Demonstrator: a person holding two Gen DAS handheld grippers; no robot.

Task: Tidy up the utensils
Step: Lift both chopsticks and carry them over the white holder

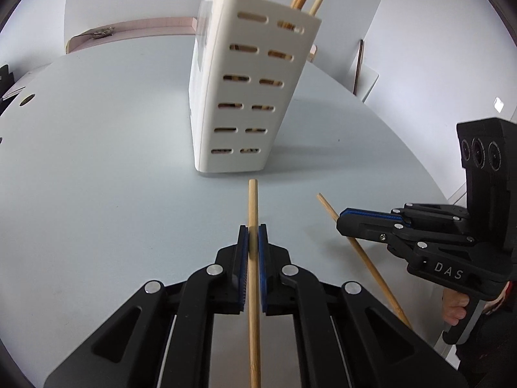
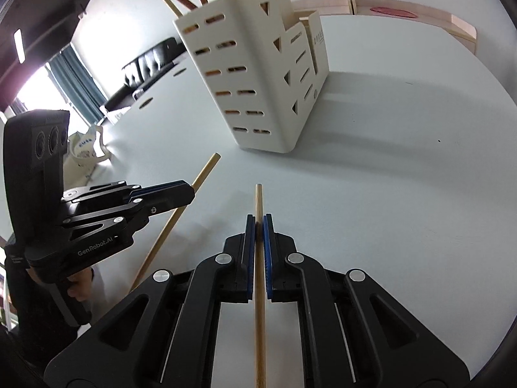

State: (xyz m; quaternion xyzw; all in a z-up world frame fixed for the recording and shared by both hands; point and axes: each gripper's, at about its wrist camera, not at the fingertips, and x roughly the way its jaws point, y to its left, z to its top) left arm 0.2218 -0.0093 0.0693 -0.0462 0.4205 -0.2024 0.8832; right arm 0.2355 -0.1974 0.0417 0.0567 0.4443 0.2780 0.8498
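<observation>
Lower centre of each wrist view: left gripper (image 1: pixel 253 237) pinching one wooden chopstick (image 1: pixel 253 203), right gripper (image 2: pixel 258 226) clamped on the other chopstick (image 2: pixel 258 200), tips toward white slotted holder (image 1: pixel 239 97) above. Probably light, stiff, smooth; likely to pivot or slip. Better gripped near mid-length.

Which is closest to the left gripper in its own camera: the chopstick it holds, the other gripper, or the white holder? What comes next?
1. Chopstick, clamped in the left gripper.
2. Right gripper, off to the right.
3. White holder, standing ahead on the table.
</observation>
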